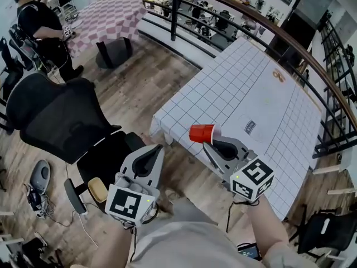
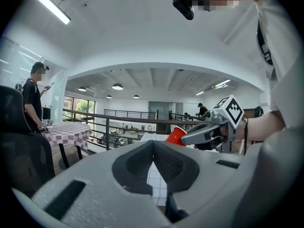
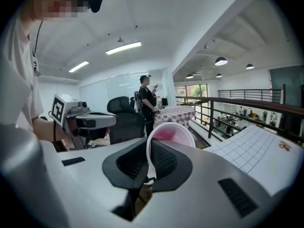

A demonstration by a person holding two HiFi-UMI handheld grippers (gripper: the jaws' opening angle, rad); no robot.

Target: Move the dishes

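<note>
The jaws of the right gripper (image 3: 148,155) are pinching the wall of the red cup (image 1: 202,133) just below its rim, carrying it tipped on its side in the air by the near corner of the grid-clothed table (image 1: 251,88). The jaws of the left gripper (image 2: 153,148) are pressing together on nothing, near the black office chair (image 1: 56,116). The move is seemingly mid-way: the cup is lifted but not yet set down, and no other dishes are showing.
</note>
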